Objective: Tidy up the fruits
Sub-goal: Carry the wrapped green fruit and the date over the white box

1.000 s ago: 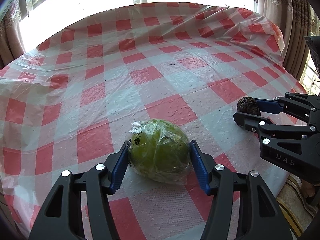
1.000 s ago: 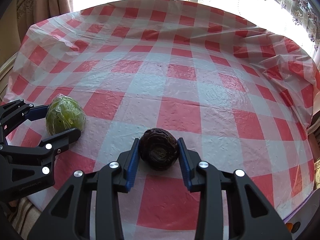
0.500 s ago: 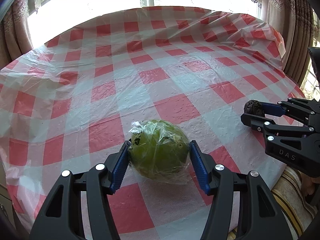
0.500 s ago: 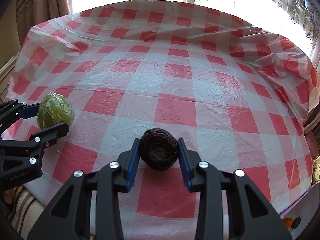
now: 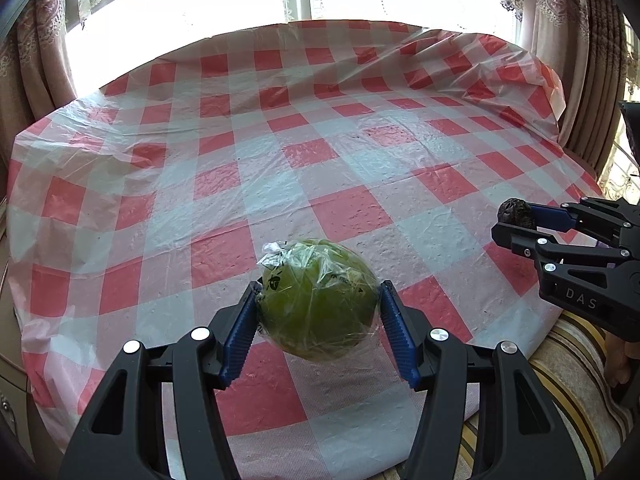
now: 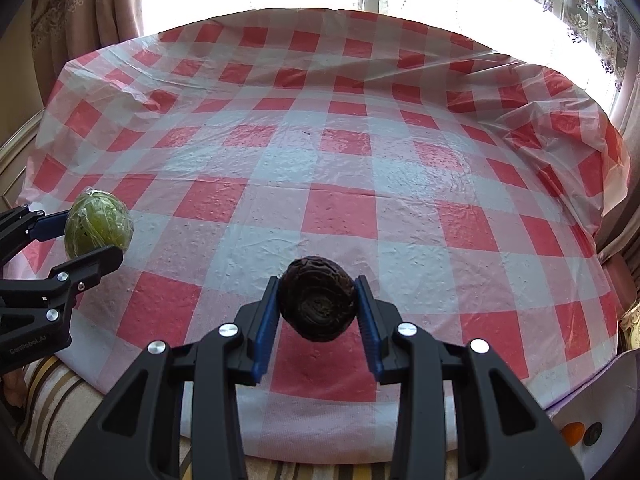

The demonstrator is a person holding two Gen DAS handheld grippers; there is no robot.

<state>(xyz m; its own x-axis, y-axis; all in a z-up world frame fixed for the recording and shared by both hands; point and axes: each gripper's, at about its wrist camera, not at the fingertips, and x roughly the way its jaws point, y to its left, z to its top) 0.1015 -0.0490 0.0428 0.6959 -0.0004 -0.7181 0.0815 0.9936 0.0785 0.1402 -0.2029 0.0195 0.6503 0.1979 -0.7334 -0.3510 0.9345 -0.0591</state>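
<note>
My left gripper [image 5: 318, 316] is shut on a green fruit wrapped in clear plastic [image 5: 316, 298] and holds it above the near edge of the red-and-white checked table [image 5: 280, 152]. My right gripper [image 6: 317, 308] is shut on a dark, wrinkled round fruit [image 6: 317, 300], also lifted over the near edge. In the left wrist view the right gripper [image 5: 520, 224] with the dark fruit [image 5: 515, 211] is at the right. In the right wrist view the left gripper [image 6: 96, 232] with the green fruit [image 6: 98, 224] is at the left.
The round table [image 6: 360, 160] wears a crinkled plastic cloth, rumpled at the far right [image 6: 560, 120]. Curtains [image 5: 36, 60] and bright windows stand behind. A striped cushion [image 5: 560, 380] lies below the near edge. A white surface with small orange and dark items [image 6: 580, 432] is at the lower right.
Both grippers have pulled back and up from the table with their fruits still held. The table looks farther away and its near edge and the striped cushion have come into view.
</note>
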